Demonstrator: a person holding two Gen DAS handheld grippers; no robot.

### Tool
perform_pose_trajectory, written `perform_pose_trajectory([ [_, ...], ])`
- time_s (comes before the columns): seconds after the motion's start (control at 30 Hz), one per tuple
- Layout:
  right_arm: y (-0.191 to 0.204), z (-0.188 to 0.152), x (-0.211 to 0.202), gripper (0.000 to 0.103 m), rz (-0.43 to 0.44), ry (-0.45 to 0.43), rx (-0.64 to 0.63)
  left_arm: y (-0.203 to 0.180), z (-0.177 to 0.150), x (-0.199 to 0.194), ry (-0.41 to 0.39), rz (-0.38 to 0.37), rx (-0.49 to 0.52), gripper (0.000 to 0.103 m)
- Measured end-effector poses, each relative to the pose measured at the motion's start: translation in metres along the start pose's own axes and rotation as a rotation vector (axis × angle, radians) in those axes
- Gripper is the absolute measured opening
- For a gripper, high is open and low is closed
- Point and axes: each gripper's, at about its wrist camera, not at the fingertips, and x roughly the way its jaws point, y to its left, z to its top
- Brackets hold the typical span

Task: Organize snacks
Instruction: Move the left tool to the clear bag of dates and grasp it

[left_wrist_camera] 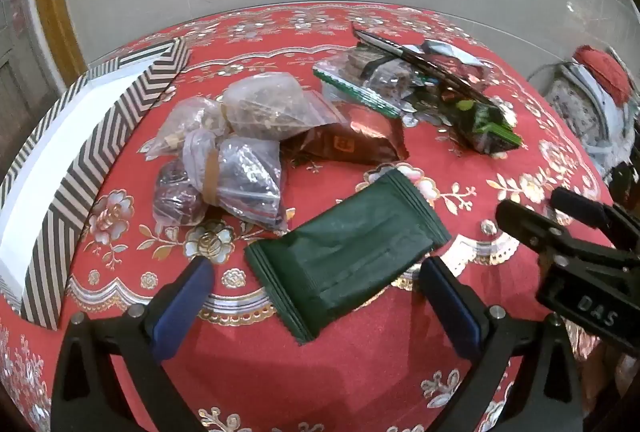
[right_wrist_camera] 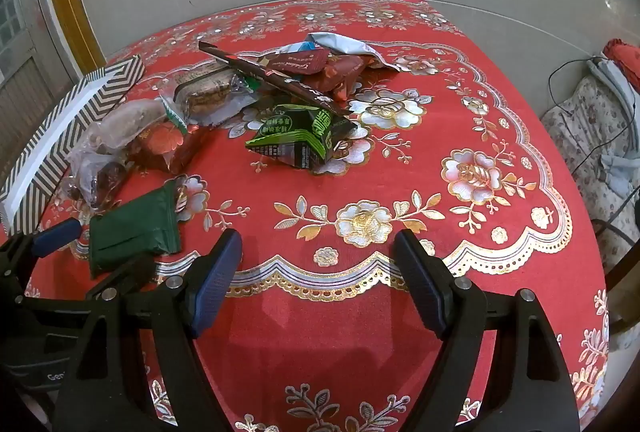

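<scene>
left tool: released | dark green packet flat between its fingers | right tool: released

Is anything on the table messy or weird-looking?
Yes. The snacks sit in a jumbled heap, not in the striped box. A long dark stick pack lies tilted across the pile, and a silver wrapper at the back looks crumpled.

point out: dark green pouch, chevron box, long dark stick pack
dark green pouch [left_wrist_camera: 344, 252], left wrist view, centre of face.
chevron box [left_wrist_camera: 100, 151], left wrist view, striped side wall.
long dark stick pack [right_wrist_camera: 276, 77], right wrist view, mid-length.
</scene>
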Motion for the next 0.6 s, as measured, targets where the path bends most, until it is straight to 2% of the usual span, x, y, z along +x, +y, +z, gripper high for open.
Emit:
perform_pose_trajectory([
  [0.1, 0.008, 0.000, 0.003, 0.083, -0.059, 0.020, -0.054, 0.008, -0.015, -0.019, -0.029, -0.119, 0.040, 0.103],
  [0.2, 0.000, 0.000, 0.002, 0.094, -0.042, 0.027, -0.029, 0.021, -0.033, -0.058, -0.162, -0.233, 0.094, 0.102],
  [0.3, 0.003, -0.001, 0.004, 0.099, -0.040, 0.040, -0.067, 0.053, -0.037, -0.080, -0.275, -0.369, 0.099, 0.102],
  [0.37, 0.003, -0.001, 0.003, 0.099, -0.042, 0.043, -0.073, 0.076, -0.023, -0.073, -0.252, -0.486, 0.101, 0.102],
  [0.43, 0.012, -0.001, 0.006, 0.099, -0.060, 0.048, -0.083, 0.094, -0.016, -0.067, -0.234, -0.570, 0.094, 0.102],
  [0.5, 0.012, 0.000, 0.007, 0.099, -0.061, 0.051, -0.083, 0.099, -0.010, -0.061, -0.211, -0.682, 0.113, 0.102],
  [0.53, 0.012, 0.000, 0.008, 0.099, -0.060, 0.051, -0.082, 0.099, -0.007, -0.059, -0.201, -0.715, 0.136, 0.102],
  [0.6, 0.013, -0.001, 0.006, 0.099, -0.047, 0.044, -0.078, 0.098, -0.004, -0.057, -0.201, -0.701, 0.178, 0.102],
])
